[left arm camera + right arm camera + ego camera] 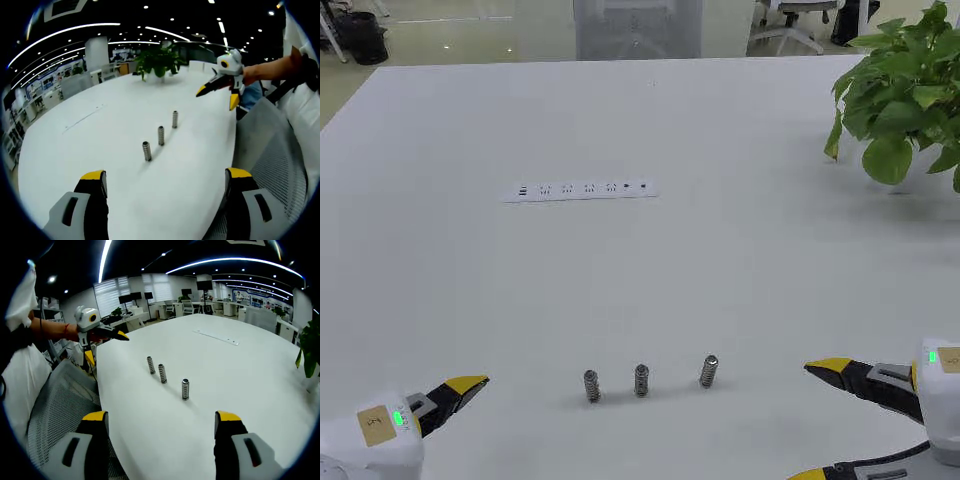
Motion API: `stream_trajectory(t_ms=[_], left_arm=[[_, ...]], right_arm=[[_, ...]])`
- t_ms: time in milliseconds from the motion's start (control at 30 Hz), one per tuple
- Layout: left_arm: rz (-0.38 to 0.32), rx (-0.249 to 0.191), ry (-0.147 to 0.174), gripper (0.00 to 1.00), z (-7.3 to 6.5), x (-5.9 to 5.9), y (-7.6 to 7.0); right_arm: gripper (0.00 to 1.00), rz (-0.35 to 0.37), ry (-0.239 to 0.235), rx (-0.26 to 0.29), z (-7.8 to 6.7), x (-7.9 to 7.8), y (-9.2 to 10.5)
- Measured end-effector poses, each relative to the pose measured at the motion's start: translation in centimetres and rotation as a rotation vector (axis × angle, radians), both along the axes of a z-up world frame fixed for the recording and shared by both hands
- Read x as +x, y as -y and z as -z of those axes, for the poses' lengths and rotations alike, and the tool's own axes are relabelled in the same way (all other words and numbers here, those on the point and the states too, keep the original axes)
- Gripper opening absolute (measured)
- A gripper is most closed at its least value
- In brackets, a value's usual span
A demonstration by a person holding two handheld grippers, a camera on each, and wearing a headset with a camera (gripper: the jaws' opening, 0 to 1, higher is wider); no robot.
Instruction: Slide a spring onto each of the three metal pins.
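Three pins upright in row near table front edge, springs apparently on each. Left gripper and right gripper flank them, jaws spread, empty. Power strip, plant well beyond.

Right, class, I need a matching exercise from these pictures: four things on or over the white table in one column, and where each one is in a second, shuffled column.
Things
1. power strip
2. plant
3. three pins
4. right gripper

Places
A. upright in a row near the front edge of the table
B. at the table's far right
C. lying flat around the middle of the table
D. low right in the head view, jaws apart

Pairs: 1-C, 2-B, 3-A, 4-D
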State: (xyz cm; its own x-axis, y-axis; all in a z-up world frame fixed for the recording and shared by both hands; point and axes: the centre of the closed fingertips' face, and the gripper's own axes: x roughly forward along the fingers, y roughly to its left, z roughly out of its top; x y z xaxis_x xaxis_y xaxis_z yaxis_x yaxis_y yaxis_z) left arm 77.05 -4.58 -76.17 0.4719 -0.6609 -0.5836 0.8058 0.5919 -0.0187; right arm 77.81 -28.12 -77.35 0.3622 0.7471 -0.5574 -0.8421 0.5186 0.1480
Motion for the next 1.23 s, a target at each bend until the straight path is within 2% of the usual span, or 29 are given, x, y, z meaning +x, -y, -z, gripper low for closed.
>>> stream_trajectory(t_ms=[1233], left_arm=[[-0.005,-0.007,-0.009,1.00,0.37,0.03,-0.09]], right_arm=[[0.88,-0.004,-0.001,-0.006,0.05,0.30,-0.12]])
